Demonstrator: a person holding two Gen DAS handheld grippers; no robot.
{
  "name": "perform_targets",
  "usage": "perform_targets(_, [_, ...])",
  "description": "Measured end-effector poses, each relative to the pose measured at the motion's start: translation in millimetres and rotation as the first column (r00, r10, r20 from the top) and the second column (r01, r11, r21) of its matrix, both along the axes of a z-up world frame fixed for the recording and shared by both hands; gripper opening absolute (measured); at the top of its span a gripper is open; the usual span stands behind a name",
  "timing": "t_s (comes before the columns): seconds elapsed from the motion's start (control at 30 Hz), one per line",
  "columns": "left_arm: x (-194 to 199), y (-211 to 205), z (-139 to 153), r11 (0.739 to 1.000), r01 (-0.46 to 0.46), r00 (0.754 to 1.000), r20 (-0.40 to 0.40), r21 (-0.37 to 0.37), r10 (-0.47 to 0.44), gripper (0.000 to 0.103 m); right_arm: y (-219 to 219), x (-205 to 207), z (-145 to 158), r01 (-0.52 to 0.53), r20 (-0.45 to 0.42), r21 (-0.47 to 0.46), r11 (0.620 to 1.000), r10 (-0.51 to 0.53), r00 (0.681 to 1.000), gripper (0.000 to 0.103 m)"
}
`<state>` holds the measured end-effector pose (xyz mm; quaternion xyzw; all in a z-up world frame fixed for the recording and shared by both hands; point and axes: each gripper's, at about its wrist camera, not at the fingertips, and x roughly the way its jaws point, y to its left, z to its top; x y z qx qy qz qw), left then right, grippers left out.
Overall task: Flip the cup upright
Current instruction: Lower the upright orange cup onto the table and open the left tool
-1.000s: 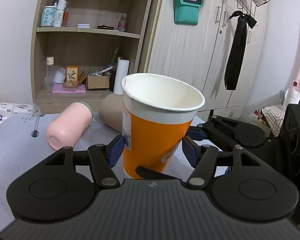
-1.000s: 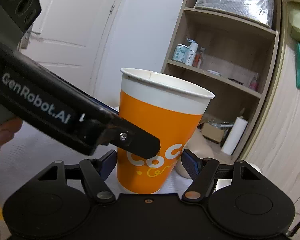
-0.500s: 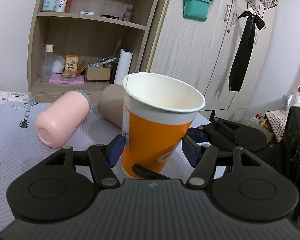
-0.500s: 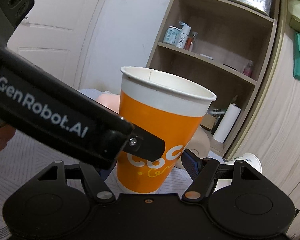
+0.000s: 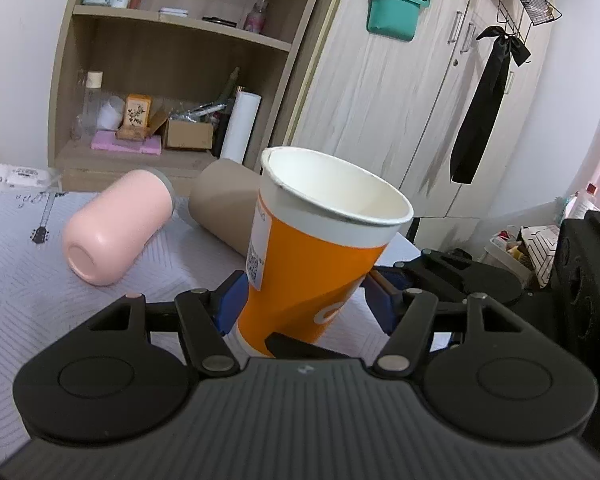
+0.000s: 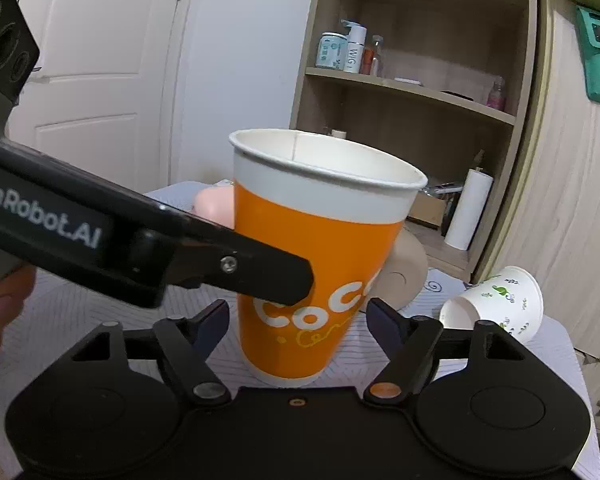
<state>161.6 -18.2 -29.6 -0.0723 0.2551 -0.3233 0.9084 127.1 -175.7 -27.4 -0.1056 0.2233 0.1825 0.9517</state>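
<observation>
An orange and white paper cup (image 5: 312,256) stands mouth up on the grey patterned tablecloth (image 5: 16,264), between the fingers of both grippers; it also shows in the right wrist view (image 6: 312,264). My left gripper (image 5: 306,304) is open, its blue pads a little off the cup's sides. My right gripper (image 6: 298,320) is open around the cup's lower part, with gaps on both sides. The left gripper's black finger (image 6: 236,268) crosses the cup's front in the right wrist view.
A pink cup (image 5: 116,228) and a tan cup (image 5: 224,208) lie on their sides behind the orange cup. A white cup with green print (image 6: 496,304) lies on its side at the table's right. A wooden shelf (image 5: 172,80) and wardrobe (image 5: 400,100) stand behind.
Both grippers have drawn back and shifted a little, so the cup sits smaller in both views. The white printed cup has come into the right wrist view. Both jaws stay open.
</observation>
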Motion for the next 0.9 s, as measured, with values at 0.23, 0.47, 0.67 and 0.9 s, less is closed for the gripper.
perform_targets(0.23, [-21,11,3,0.999,-0.037,0.999,-0.039,-0.008,0.037,0.069,-7,-18,2,0.022,-0.004,0.045,0.999,-0.022,1.0,0.082])
perform_targets(0.47, [-66,18,23,0.992,-0.127,0.992,0.025,0.018,0.127,0.071,-22,-53,18,0.087,0.018,0.122,0.989,-0.09,0.996,0.082])
perform_targets(0.67, [-100,27,46,0.983,-0.18,0.982,0.065,0.036,0.178,0.076,-34,-87,41,0.165,0.063,0.146,0.976,-0.175,0.982,0.082])
perform_targets(0.9, [-132,35,57,0.963,-0.259,0.964,0.089,0.08,0.252,0.079,-35,-125,64,0.247,0.111,0.157,0.956,-0.266,0.958,0.084])
